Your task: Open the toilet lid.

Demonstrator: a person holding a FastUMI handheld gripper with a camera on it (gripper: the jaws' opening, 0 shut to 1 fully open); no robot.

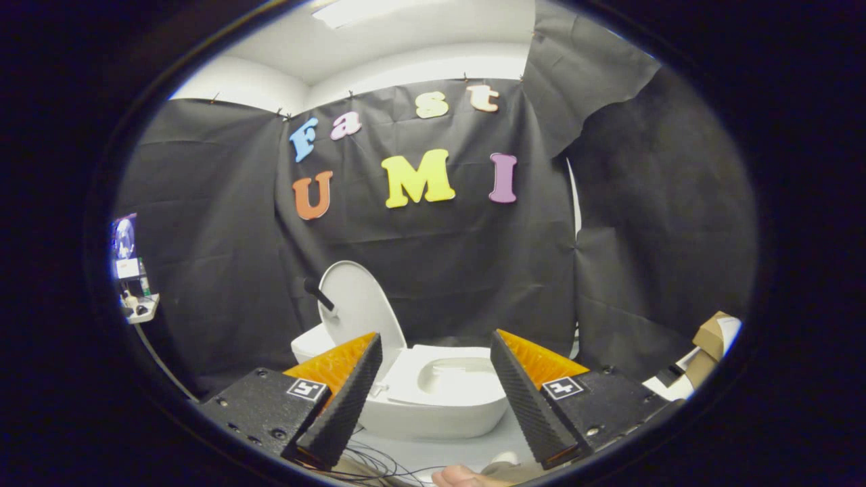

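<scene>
A white toilet (440, 399) stands on the pale floor (500, 450), its lid (358, 304) raised upright; the tool (436, 362) is spread, holding nothing.

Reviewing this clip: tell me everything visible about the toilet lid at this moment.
The toilet lid is a white, smooth, plastic-looking oval, already raised and standing roughly upright at the back of the toilet, leaning toward the black cloth wall. A dark handle-like piece sticks out from its side. Its lower edge is hidden behind one finger of the gripper, whose fingers are spread open and apart from it, nothing between them. The bowl lies beyond them.
</scene>
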